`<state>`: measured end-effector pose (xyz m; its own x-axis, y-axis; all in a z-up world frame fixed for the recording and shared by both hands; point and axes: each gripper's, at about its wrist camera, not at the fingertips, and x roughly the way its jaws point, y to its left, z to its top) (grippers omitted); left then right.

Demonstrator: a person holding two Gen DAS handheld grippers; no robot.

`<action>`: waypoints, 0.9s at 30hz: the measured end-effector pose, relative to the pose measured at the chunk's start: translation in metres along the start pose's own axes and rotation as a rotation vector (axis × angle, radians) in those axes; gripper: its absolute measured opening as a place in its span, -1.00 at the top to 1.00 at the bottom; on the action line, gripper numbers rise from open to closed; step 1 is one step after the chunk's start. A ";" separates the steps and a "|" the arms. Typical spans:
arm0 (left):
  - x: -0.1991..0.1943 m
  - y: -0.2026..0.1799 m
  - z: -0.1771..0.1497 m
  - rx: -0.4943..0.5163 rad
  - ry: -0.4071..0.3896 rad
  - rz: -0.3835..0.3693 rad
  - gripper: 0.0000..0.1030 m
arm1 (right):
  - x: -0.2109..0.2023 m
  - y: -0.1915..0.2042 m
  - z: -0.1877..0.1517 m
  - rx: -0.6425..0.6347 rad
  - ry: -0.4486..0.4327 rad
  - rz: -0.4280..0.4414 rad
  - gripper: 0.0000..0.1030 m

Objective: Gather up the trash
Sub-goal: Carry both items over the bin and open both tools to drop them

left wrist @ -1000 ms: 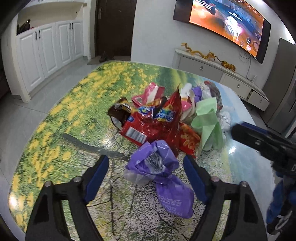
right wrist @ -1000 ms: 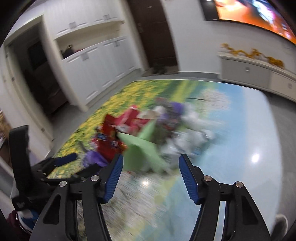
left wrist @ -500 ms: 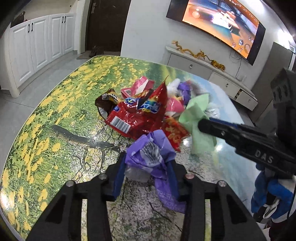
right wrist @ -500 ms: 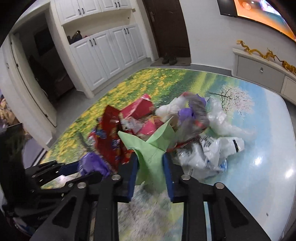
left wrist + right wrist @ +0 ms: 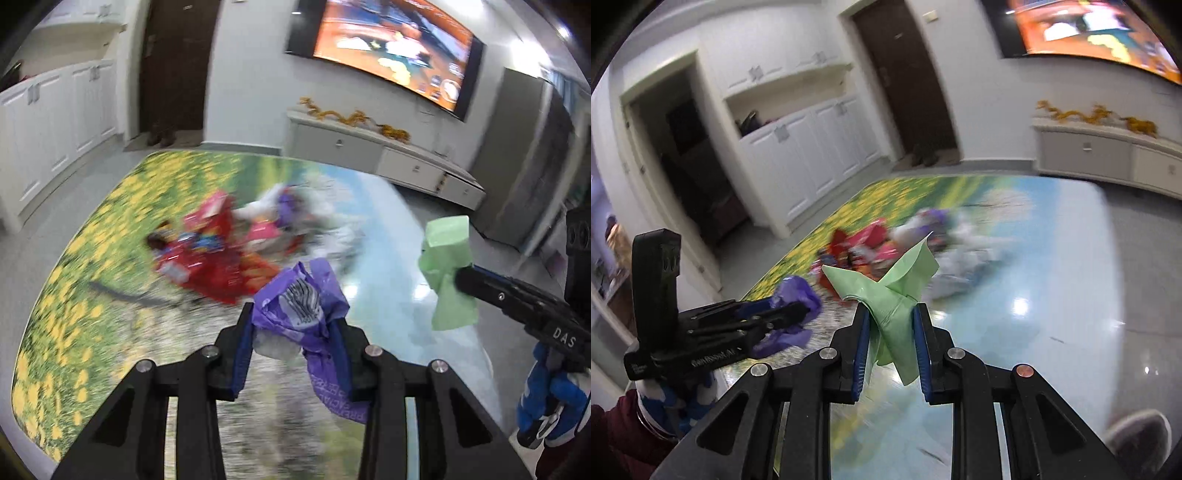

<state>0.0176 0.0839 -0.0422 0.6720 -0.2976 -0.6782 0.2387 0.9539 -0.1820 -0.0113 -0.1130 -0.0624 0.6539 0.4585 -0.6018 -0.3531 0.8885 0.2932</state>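
Observation:
My left gripper (image 5: 295,325) is shut on a crumpled purple plastic bag (image 5: 301,299) and holds it above the table. My right gripper (image 5: 892,325) is shut on a light green bag (image 5: 886,288), also lifted off the table; the green bag shows in the left wrist view (image 5: 447,273) at the right. The left gripper with the purple bag shows in the right wrist view (image 5: 794,302) at the left. A blurred pile of trash (image 5: 236,247), red snack wrappers, pink, white and purple bags, lies on the table ahead.
The table (image 5: 81,295) has a printed flower-field and sky top. White cabinets (image 5: 55,122) stand at the left, a dark door behind. A low sideboard (image 5: 369,151) and a wall TV (image 5: 391,51) are at the back.
Both grippers closed, the left on the purple bag, the right on the green bag, and have lifted them up and back from the pile.

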 end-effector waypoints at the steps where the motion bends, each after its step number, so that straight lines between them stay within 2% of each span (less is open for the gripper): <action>1: 0.001 -0.015 0.003 0.031 0.000 -0.020 0.30 | -0.015 -0.013 -0.005 0.022 -0.018 -0.036 0.55; 9: 0.025 -0.142 0.014 0.258 0.035 -0.192 0.30 | -0.109 -0.112 -0.052 0.191 -0.085 -0.322 0.55; 12: 0.045 -0.197 0.012 0.352 0.076 -0.254 0.30 | -0.133 -0.152 -0.076 0.282 -0.086 -0.438 0.54; 14: 0.060 -0.233 0.008 0.405 0.112 -0.296 0.30 | -0.141 -0.176 -0.092 0.336 -0.074 -0.486 0.53; 20: 0.106 -0.317 -0.009 0.507 0.212 -0.361 0.25 | -0.150 -0.232 -0.130 0.473 -0.030 -0.561 0.49; 22: 0.122 -0.337 -0.014 0.518 0.249 -0.376 0.25 | -0.149 -0.243 -0.138 0.500 -0.016 -0.574 0.45; 24: 0.136 -0.356 -0.020 0.534 0.281 -0.390 0.23 | -0.149 -0.254 -0.145 0.524 -0.001 -0.577 0.32; 27: 0.148 -0.376 -0.027 0.536 0.320 -0.423 0.08 | -0.149 -0.265 -0.151 0.547 0.012 -0.584 0.24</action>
<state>0.0081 -0.3177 -0.0935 0.2302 -0.5304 -0.8159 0.7945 0.5866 -0.1572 -0.1167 -0.4197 -0.1628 0.6233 -0.0814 -0.7778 0.4241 0.8708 0.2487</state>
